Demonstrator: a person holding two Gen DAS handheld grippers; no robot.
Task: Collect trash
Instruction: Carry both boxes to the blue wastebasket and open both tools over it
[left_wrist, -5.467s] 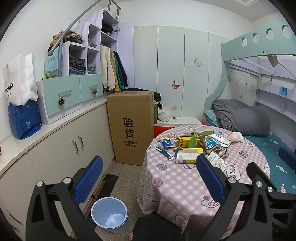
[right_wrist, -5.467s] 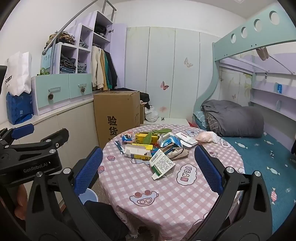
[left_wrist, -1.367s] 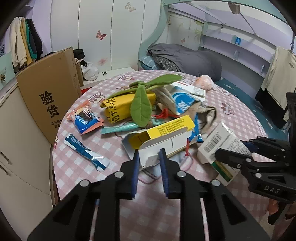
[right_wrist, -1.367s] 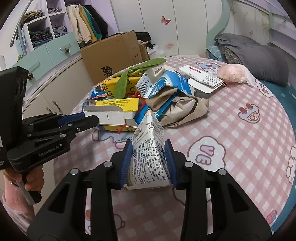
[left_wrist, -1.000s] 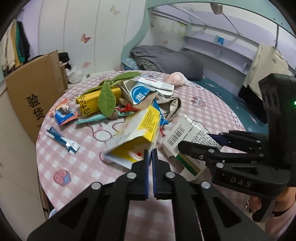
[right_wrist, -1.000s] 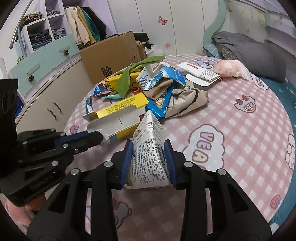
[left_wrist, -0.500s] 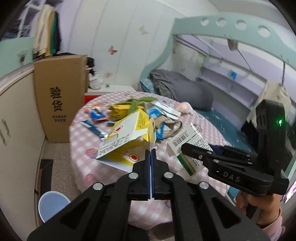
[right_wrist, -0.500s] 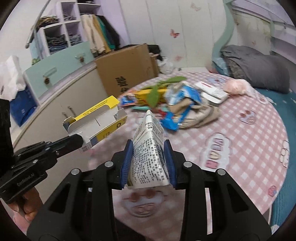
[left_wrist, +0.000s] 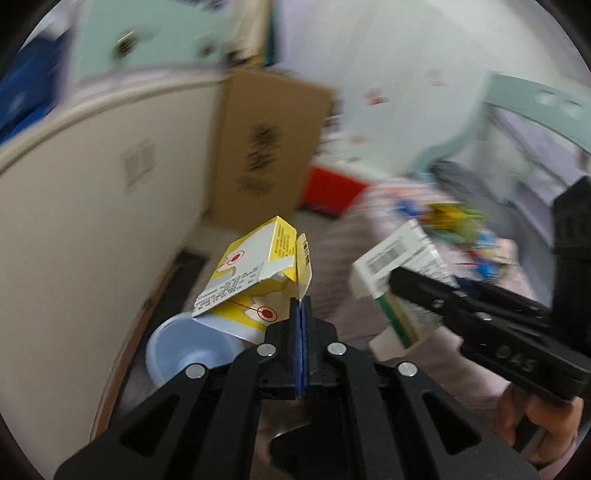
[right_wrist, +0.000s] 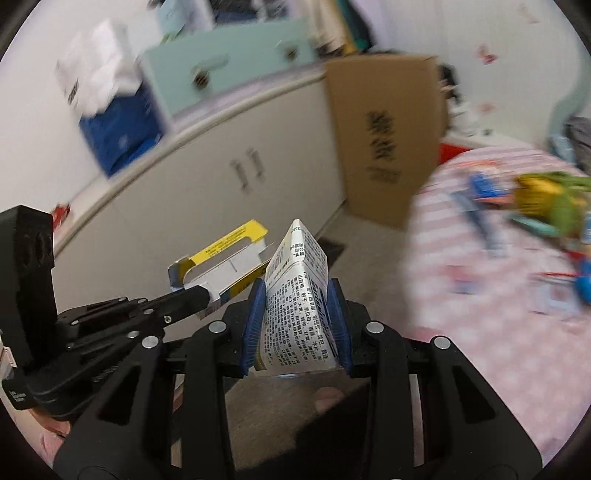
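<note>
Left tool (left_wrist: 300, 321): blue pads pressed together, pinching a thin flap of a yellow-and-white box (left_wrist: 255, 280). Box open and partly flattened; red circle marks and small black print on it, too small to read. It hangs in the air above a pale blue bin (left_wrist: 184, 350) on the floor.

Right tool (right_wrist: 295, 317): blue pads clamped on both sides of a white carton (right_wrist: 295, 310). Carton held upright with its ridge uppermost; dense black Chinese print, not readable. In the left view it shows a barcode and a green stripe.

Raised letters "DAS" on the right tool's body, seen from the left view.

Cardboard box (right_wrist: 388, 140): brown, upright on the floor against white cabinets (right_wrist: 207, 199); blurred black characters.

Surface (right_wrist: 491, 295): pink checked cloth, blurred wrappers on it, to the right of both tools.
</note>
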